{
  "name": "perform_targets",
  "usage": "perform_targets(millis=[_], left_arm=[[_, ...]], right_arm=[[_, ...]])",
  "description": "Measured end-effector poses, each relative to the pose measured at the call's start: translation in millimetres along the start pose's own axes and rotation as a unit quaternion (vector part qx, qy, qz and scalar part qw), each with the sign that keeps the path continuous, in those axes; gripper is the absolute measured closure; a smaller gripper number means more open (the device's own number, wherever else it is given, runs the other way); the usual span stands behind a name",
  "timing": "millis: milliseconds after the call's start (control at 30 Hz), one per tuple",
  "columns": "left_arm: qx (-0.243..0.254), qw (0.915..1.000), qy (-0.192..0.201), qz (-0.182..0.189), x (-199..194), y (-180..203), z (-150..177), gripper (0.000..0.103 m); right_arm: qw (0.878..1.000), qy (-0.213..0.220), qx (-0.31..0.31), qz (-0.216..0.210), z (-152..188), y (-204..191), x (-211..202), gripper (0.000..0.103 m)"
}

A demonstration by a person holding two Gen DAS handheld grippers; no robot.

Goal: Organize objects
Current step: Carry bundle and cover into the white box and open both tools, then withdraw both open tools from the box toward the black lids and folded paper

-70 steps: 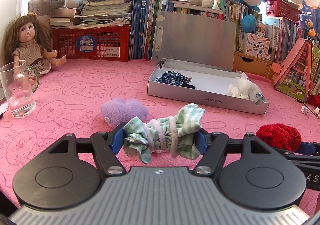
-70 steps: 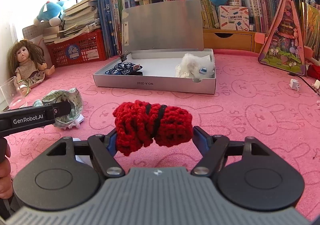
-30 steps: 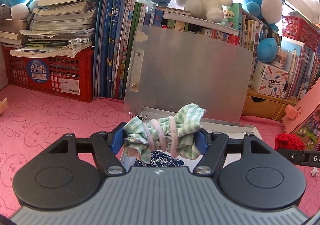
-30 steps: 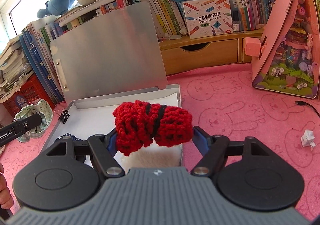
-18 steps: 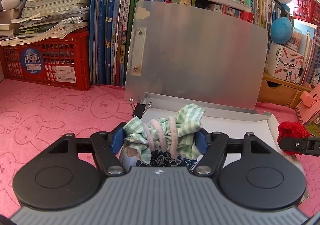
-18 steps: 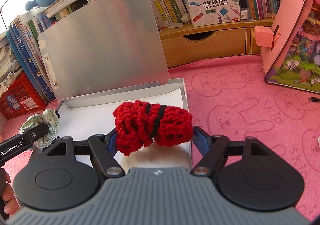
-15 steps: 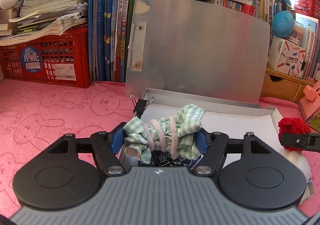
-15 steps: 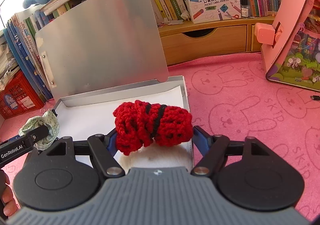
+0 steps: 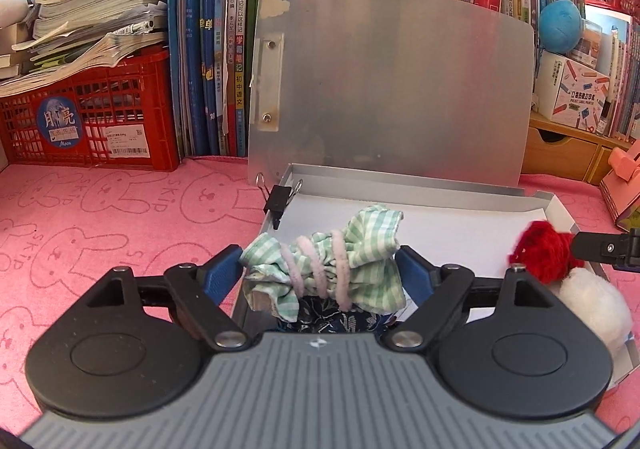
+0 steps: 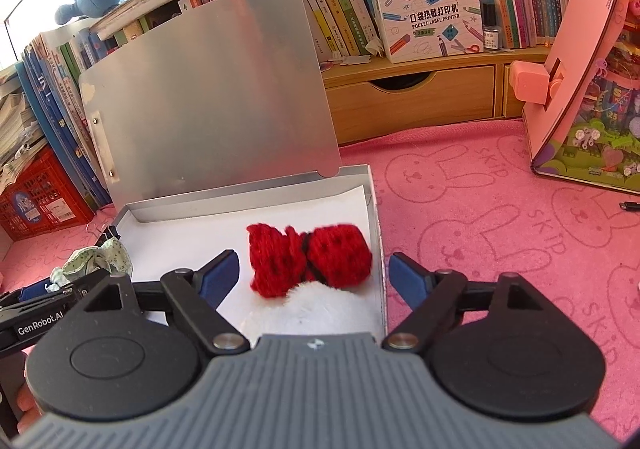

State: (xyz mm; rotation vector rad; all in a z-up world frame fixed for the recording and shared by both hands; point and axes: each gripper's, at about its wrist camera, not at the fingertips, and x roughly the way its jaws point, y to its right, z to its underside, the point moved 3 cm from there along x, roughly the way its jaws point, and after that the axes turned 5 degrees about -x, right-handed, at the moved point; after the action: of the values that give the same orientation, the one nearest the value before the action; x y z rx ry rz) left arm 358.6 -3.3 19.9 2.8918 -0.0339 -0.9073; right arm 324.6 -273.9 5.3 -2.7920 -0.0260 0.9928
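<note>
My left gripper (image 9: 322, 269) is shut on a green checked cloth bundle (image 9: 328, 261) wound with pink bands, held over the left front of the open metal box (image 9: 400, 185). A dark blue patterned item (image 9: 332, 319) lies in the box just below it. My right gripper (image 10: 314, 271) is open over the box's right side. The red knitted bundle (image 10: 310, 259) sits between its spread fingers, blurred, not gripped, beside a white fluffy item (image 10: 316, 309). The red bundle also shows in the left wrist view (image 9: 540, 249).
The box's metal lid (image 9: 392, 89) stands upright at the back, with a black binder clip (image 9: 278, 199) on the box's left wall. A red crate (image 9: 88, 113) and books stand at the left, a wooden drawer unit (image 10: 412, 97) and a pink toy house (image 10: 592, 61) at the right, on pink cloth.
My right gripper has opened and let go of the red knitted bundle, which has dropped toward the box. My left gripper has come slightly lower over the box, still holding the checked bundle.
</note>
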Motion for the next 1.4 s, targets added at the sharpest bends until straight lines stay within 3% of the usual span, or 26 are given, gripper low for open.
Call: perform_targets(millis=[200,633,967,1400], left_arm=[[0.007,0.9998,0.008,0.017,-23,2,-2,0.010],[0.009,0.9975,0.021,0.067,-101,-4,14,0.008],[0.025,0.9929,0.027,0.113,-174,-8,69,0.008],[0.061,0.9910,0.047,0.109,-238,-19,151,0.008]], right_arm=[[1.000,0.021,-0.022,-0.001,2,-5,-24,0.012],[0.996,0.050,-0.067,-0.039,37,-16,-94,0.010],[0.991,0.066,-0.098,-0.068,84,-21,-148,0.009],[0.983,0.067,-0.154,-0.075,158,-42,-188,0.009]])
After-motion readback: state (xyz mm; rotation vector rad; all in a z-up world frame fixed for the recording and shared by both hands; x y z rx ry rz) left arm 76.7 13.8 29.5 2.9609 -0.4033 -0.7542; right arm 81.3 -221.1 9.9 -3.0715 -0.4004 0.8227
